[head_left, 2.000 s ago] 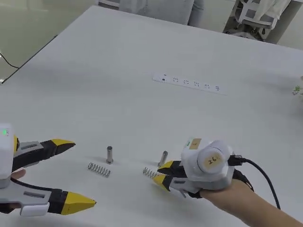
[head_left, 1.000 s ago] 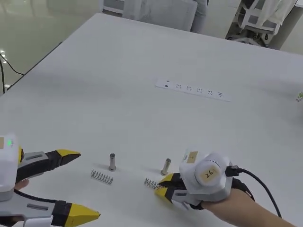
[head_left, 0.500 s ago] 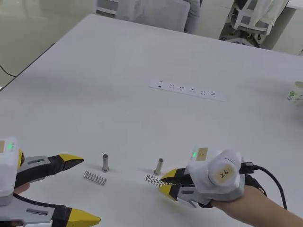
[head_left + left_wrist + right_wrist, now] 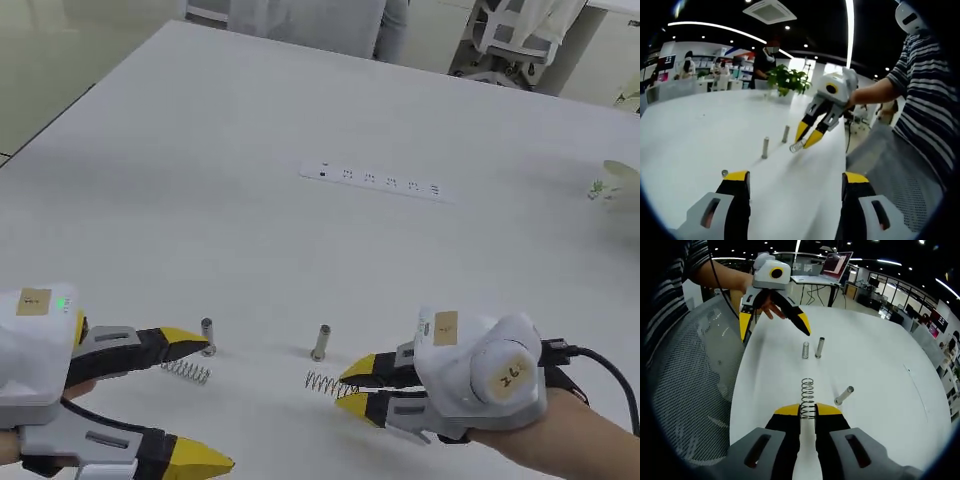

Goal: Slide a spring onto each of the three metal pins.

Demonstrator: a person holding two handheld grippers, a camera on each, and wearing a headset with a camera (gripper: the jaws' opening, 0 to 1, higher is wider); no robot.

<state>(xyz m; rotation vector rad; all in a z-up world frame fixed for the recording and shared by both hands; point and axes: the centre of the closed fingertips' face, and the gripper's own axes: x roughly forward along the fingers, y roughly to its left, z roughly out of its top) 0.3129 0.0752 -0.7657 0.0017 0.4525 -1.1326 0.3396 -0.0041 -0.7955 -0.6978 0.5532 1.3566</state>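
My right gripper [image 4: 352, 386] is shut on one end of a small steel spring [image 4: 322, 382], whose free end sticks out toward the left. In the right gripper view the spring [image 4: 807, 390] runs straight out from the closed jaws. A short metal pin [image 4: 320, 342] stands just beyond it. A second pin [image 4: 207, 336] stands further left, with a loose spring [image 4: 187, 371] lying on the table beside it. My left gripper [image 4: 208, 400] is open and holds nothing; its upper tip is close to the left pin. In the left gripper view, both pins [image 4: 765, 148] stand ahead of the open jaws.
A white power strip [image 4: 378, 182] lies across the middle of the white table [image 4: 250, 130]. Chairs stand past the far edge. A cable [image 4: 600, 362] trails from the right gripper. A mesh chair back [image 4: 690, 390] is at the near edge.
The camera has shifted. My left gripper has come nearer to the left pin and the loose spring. The right gripper stays shut on its spring beside the other pin.
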